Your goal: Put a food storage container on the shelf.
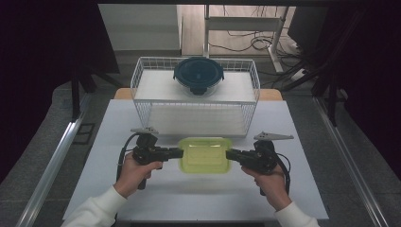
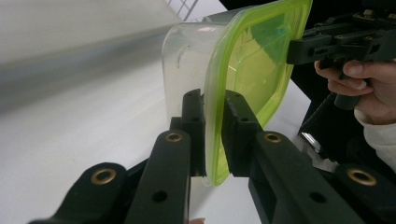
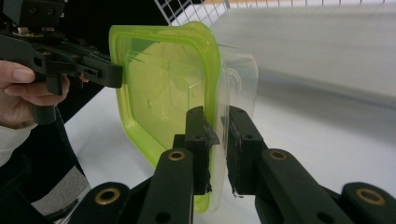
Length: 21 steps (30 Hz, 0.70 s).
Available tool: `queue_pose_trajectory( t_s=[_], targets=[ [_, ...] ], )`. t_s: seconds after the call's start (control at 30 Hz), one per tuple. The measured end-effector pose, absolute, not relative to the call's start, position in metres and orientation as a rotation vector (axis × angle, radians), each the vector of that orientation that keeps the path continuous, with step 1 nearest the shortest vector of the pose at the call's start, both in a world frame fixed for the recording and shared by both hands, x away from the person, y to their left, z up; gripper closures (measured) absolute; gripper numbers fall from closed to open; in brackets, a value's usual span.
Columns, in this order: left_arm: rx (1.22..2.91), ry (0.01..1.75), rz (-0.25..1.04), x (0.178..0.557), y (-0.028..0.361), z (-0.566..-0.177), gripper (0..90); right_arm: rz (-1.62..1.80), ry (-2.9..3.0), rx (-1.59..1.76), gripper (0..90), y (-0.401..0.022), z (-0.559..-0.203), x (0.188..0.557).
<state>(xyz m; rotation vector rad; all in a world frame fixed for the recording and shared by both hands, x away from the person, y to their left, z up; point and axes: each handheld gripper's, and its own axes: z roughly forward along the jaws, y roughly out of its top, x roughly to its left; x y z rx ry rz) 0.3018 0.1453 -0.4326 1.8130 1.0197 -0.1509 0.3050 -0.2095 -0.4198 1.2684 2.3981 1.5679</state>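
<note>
On the white table (image 1: 118, 189), in front of the wire basket (image 1: 142, 80), the left gripper (image 1: 178, 152) pinches the left rim of the green-lidded container (image 1: 204, 155), held between both hands. The right gripper (image 1: 230, 154) clamps the opposite rim. Uneven lifting could tilt the container, so a thin rim might slip out.

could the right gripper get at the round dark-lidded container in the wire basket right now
Probably not as things stand. The right gripper is shut on the rim of the green-lidded container, shared with the left gripper. The round container sits open from above in the wire basket, beyond it.
</note>
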Motion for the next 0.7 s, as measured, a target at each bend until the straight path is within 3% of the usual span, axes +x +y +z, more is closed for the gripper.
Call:
queue_pose_trajectory(
  t_s=[0.7],
  targets=[
    [1.794, 0.983, -0.095, 0.311, 0.150, -0.399, 81.0, 1.592, 2.355, 1.172, 79.6, -0.204, -0.381, 0.310]
  ],
)
